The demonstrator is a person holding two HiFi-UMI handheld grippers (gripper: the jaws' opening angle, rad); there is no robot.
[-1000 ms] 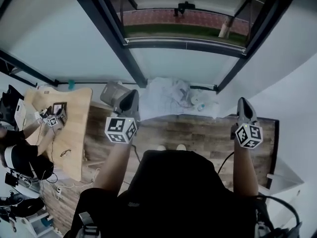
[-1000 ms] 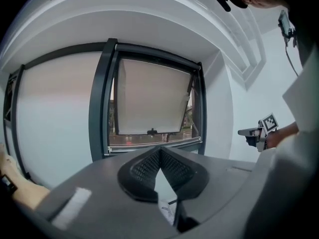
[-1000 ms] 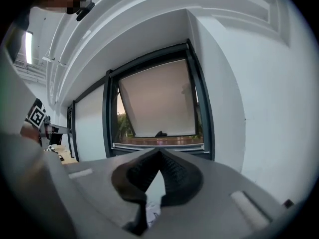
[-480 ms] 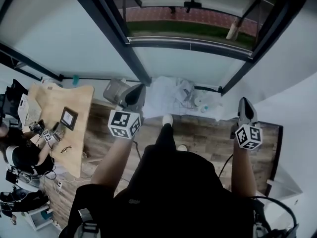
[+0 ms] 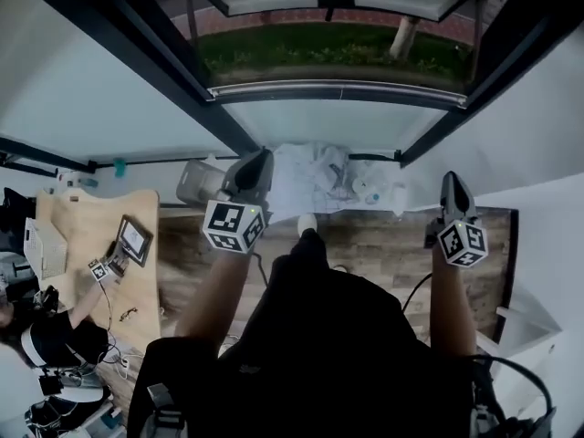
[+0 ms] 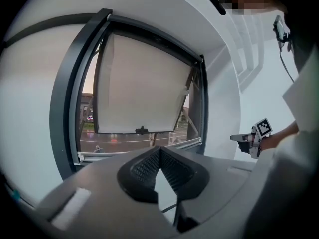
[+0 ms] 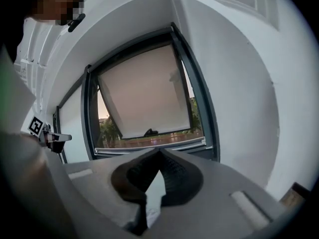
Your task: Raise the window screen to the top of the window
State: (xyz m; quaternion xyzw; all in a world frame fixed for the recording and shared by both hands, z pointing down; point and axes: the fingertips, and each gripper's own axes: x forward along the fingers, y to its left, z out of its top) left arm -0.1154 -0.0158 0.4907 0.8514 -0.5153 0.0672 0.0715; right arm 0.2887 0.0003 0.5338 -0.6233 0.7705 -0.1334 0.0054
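The window screen (image 6: 144, 83) is a pale panel inside the dark window frame (image 5: 228, 121), and it also shows in the right gripper view as the screen (image 7: 144, 91). A small black handle (image 6: 142, 130) sits on its lower edge, with a strip of outdoor view under it; in the head view the handle (image 5: 336, 1) lies near the top. My left gripper (image 5: 255, 164) is shut and empty, pointing at the window from a distance. My right gripper (image 5: 453, 182) is likewise shut on nothing, level with it. Each gripper's jaws (image 6: 159, 150) (image 7: 159, 151) meet at the tips.
A white cloth with small clutter (image 5: 319, 176) lies on the floor under the window, next to a grey box (image 5: 199, 182). A wooden desk (image 5: 87, 235) with a seated person (image 5: 36, 336) is at the left. White walls flank the window.
The person has stepped toward the window, one foot forward. Both grippers have moved forward with the body, and the window now fills more of the head view.
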